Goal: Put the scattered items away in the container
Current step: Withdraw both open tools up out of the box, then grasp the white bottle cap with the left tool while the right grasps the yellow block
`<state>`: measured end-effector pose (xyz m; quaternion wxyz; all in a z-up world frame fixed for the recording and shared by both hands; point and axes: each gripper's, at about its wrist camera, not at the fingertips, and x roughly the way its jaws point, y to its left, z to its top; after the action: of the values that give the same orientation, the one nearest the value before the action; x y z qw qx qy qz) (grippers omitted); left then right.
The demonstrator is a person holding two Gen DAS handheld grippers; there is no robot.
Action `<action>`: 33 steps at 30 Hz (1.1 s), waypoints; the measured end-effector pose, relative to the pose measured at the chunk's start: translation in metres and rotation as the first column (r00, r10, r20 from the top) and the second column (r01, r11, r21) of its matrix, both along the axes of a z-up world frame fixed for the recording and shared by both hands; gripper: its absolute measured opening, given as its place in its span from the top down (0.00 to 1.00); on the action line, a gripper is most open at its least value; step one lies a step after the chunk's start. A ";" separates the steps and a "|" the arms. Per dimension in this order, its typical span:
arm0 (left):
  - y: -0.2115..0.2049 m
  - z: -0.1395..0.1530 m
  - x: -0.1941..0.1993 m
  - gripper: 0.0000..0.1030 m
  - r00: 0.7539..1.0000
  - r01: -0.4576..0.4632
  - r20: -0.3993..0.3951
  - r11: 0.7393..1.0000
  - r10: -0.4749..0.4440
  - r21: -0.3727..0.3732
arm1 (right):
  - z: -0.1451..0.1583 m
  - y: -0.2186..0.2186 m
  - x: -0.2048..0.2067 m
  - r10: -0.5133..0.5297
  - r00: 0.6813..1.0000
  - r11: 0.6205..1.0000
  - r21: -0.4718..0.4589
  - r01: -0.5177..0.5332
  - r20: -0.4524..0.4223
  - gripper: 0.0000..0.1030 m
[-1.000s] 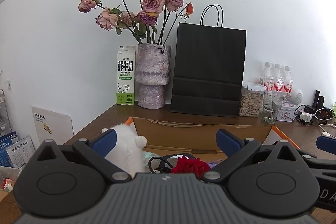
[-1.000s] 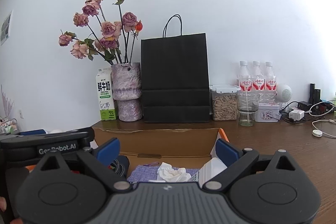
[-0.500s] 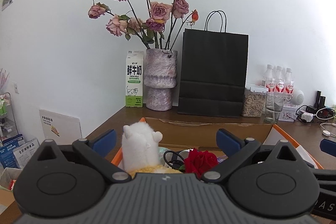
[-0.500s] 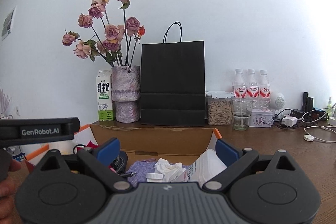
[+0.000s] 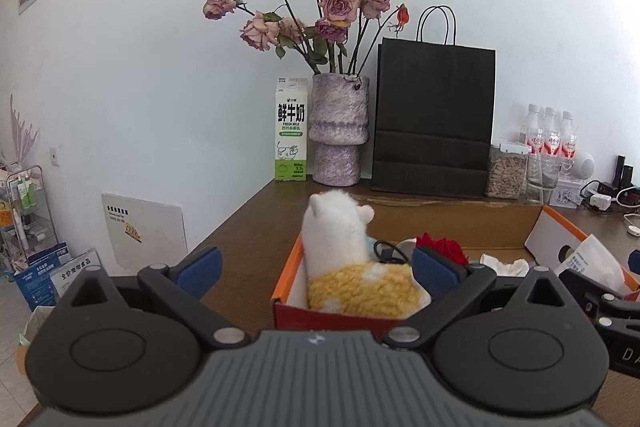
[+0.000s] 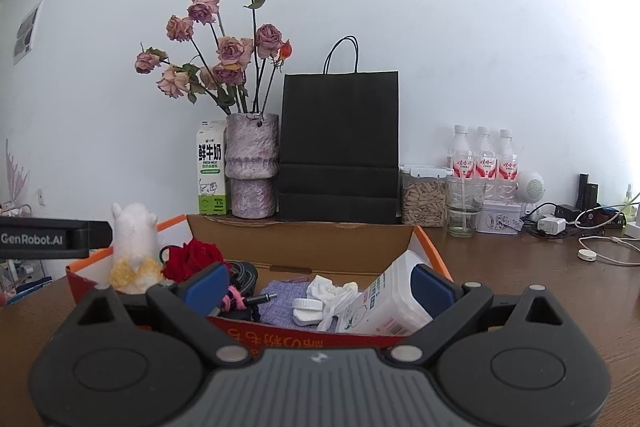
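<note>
In the box (image 6: 434, 255) on the table (image 6: 540, 291), the plush toy (image 5: 352, 259) stands upright against one wall. My left hand-held gripper (image 5: 316, 269) and right hand-held gripper (image 6: 320, 285) are both spread, holding nothing, so sorting looks finished.

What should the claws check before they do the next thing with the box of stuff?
1. Left claw open and holding nothing: ok.
2. Right claw open and holding nothing: ok.
3. Fluffy toy inside the box, upright at its left end: ok.
4. Red rose inside the box beside the toy: ok.
5. White packet fully in: not ok, it leans on the right wall and sticks above the rim.
6. Any scattered items left on the table near the box: cannot tell, the claws hide the near part.
</note>
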<state>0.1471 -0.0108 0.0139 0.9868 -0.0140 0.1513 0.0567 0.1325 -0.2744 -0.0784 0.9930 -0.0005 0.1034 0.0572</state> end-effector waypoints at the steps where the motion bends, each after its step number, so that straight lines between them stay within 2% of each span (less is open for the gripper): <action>1: 0.002 -0.003 -0.002 0.00 1.000 -0.004 -0.011 1.000 0.004 0.003 | -0.001 0.001 -0.001 0.005 1.000 1.000 -0.002 -0.005 -0.005 0.05; 8: 0.022 -0.019 -0.014 0.00 0.995 -0.041 -0.087 0.998 0.045 0.046 | -0.008 0.008 -0.010 0.044 0.998 0.999 -0.014 -0.045 -0.048 0.05; 17: 0.042 -0.038 -0.020 0.00 0.975 -0.058 -0.208 0.994 0.076 0.091 | -0.012 0.011 -0.015 0.080 0.991 0.997 0.003 -0.081 -0.109 0.05; 23: 0.042 -0.045 -0.019 0.00 0.964 -0.045 -0.255 0.993 0.072 0.109 | -0.017 0.020 -0.007 0.087 0.972 0.995 -0.027 -0.095 -0.217 0.04; 28: 0.041 -0.049 -0.014 0.00 0.959 -0.020 -0.277 0.994 0.051 0.112 | -0.020 0.022 -0.003 0.082 0.966 0.995 -0.034 -0.093 -0.244 0.04; 31: 0.039 -0.050 -0.008 0.03 0.954 0.002 -0.298 0.994 0.032 0.114 | -0.022 0.022 0.000 0.086 0.959 0.995 -0.028 -0.097 -0.271 0.04; 33: 0.037 -0.052 -0.004 0.16 0.949 0.023 -0.313 0.993 0.016 0.120 | -0.023 0.022 0.002 0.084 0.956 0.995 -0.028 -0.095 -0.282 0.04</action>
<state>0.1431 0.0261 -0.0383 0.9493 0.0557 0.3024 0.0658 0.1344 -0.2525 -0.1014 0.9645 -0.0176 0.2440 0.0995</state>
